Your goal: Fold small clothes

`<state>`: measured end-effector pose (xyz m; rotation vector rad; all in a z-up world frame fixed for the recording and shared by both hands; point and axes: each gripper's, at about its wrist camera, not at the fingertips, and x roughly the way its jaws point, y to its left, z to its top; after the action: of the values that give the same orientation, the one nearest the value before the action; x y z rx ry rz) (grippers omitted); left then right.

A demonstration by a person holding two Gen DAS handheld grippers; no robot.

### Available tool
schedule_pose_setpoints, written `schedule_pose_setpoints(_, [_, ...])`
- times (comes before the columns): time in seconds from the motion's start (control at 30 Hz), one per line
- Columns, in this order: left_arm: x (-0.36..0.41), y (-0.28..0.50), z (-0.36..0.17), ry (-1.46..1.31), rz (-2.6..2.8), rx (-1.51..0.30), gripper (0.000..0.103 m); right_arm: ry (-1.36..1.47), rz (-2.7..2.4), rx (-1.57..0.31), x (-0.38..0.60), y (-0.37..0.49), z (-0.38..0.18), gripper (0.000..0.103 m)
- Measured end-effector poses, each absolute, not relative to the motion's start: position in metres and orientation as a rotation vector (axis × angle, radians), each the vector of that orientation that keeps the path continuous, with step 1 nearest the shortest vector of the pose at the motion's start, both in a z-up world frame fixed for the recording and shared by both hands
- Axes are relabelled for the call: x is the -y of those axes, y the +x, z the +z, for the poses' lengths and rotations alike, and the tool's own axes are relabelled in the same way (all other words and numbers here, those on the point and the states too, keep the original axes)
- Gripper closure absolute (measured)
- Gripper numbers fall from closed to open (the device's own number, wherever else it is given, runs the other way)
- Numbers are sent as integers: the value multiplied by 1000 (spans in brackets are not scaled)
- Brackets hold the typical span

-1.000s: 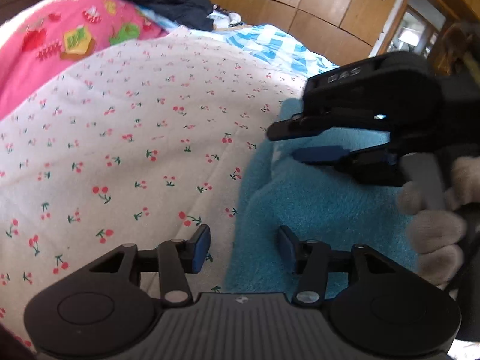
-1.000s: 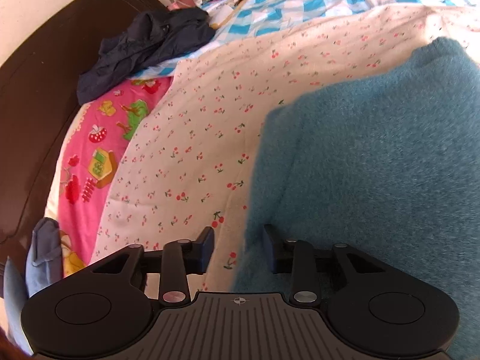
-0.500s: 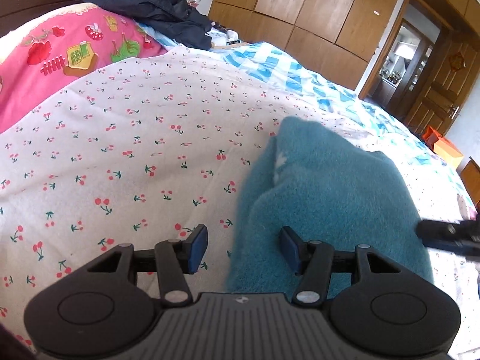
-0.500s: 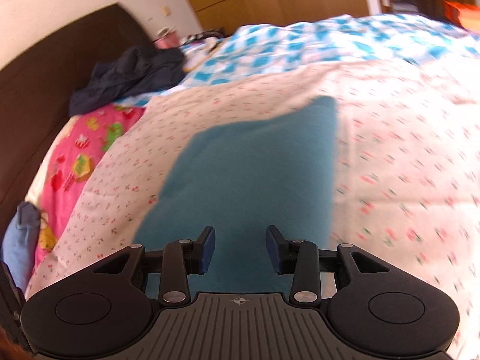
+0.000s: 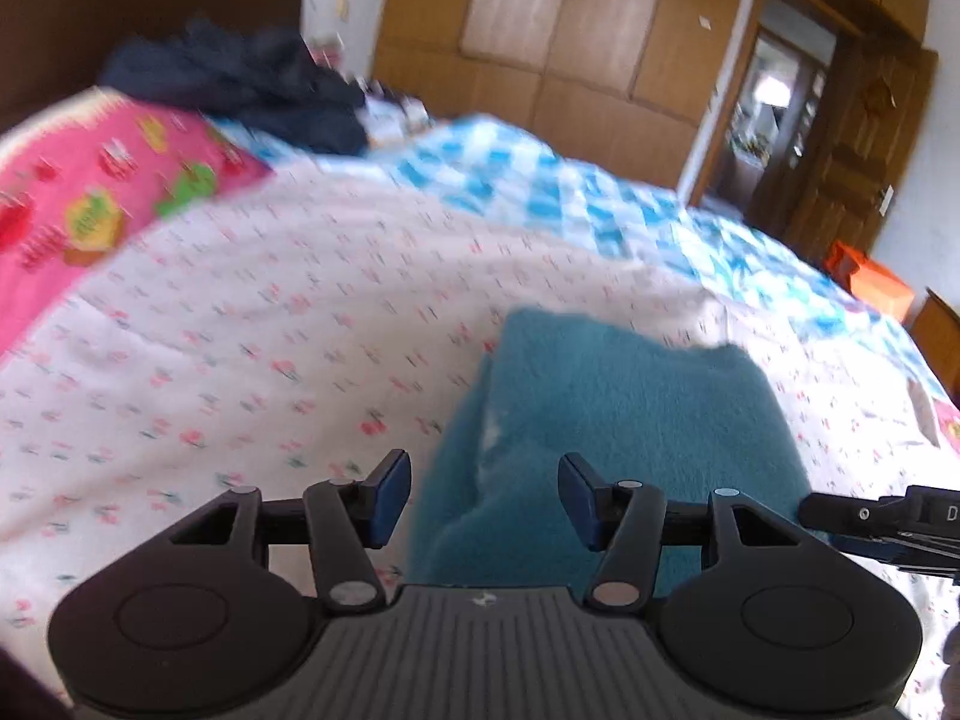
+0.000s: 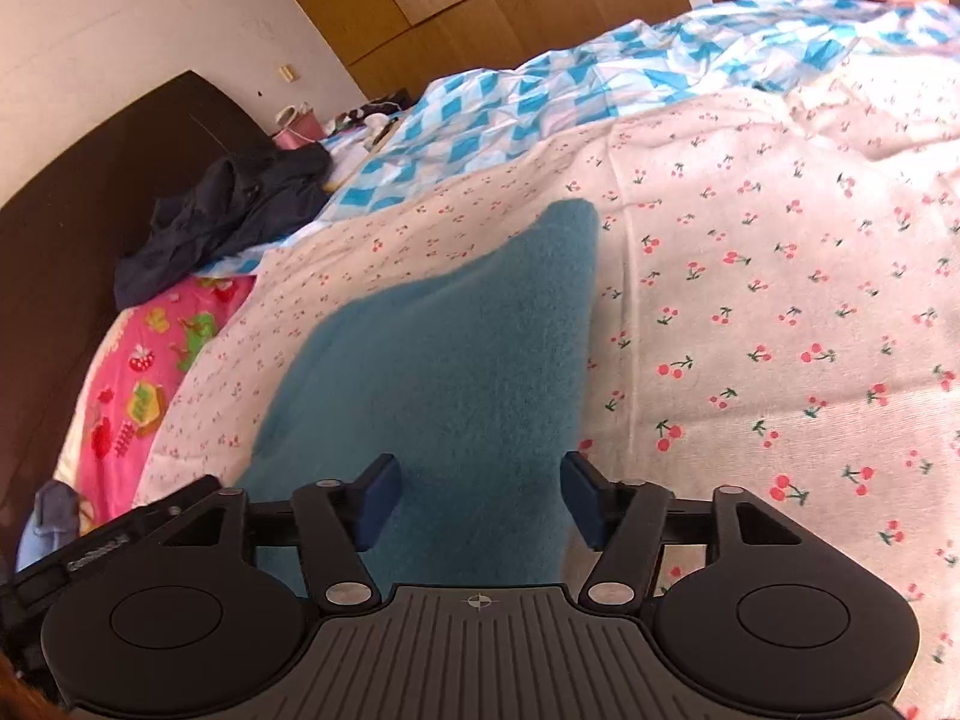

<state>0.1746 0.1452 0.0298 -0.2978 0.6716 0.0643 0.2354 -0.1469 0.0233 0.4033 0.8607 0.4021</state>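
On the cherry-print sheet (image 6: 750, 300), folded teal garment (image 6: 444, 360), both grippers' fingers apart.

Dark clothes (image 6: 222, 222) heaped beside pink pillow (image 6: 150, 384), cherry-print sheet (image 6: 780, 300), wooden wardrobe (image 5: 540, 42).

Teal, fuzzy towel (image 6: 456, 354), plain, with a small whitish fleck near one fold. White sheet (image 6: 750, 276) dotted with small red cherries on green stems. Pink blanket (image 6: 150, 372) printed with red strawberries and yellow and green shapes. Quilt (image 6: 540, 102) checked in bright blue and white. Dark navy clothes (image 6: 228, 216) heaped by a dark brown headboard (image 6: 72, 228). Honey-brown wooden wardrobe (image 5: 570, 42). Orange box (image 5: 870, 282). Black grippers with blue pads (image 6: 378, 501).
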Motion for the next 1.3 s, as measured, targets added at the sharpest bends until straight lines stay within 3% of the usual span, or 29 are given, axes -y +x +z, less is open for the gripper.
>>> schedule_pose_setpoints(0.07, [-145, 186, 15, -299, 23, -741, 40, 470, 430, -890, 151, 244, 10, 28])
schedule_pose_setpoints(0.13, [-143, 186, 3, -257, 35, -732, 20, 532, 451, -913, 152, 249, -3, 23])
schedule_pose_setpoints(0.17, [-144, 185, -1, -240, 43, -716, 16, 552, 457, -913, 152, 249, -7, 22])
schedule_pose_setpoints(0.33, [-169, 180, -13, -415, 22, -752, 14, 578, 489, -904, 153, 240, -10, 21])
schedule_pose_setpoints(0.5, [-143, 178, 0, -202, 68, -741, 15, 498, 463, -915, 140, 237, -7, 21])
schedule_pose_setpoints(0.93, [-147, 176, 13, -178, -23, -789, 16, 546, 561, -957, 149, 228, -16, 16])
schedule_pose_setpoints(1.13, [-170, 186, -12, -282, -64, -832, 0, 508, 608, -958, 130, 238, -29, 8])
schedule_pose_setpoints(1.3, [-170, 192, -21, -309, -126, -829, 1, 509, 593, -965, 121, 243, -32, 9])
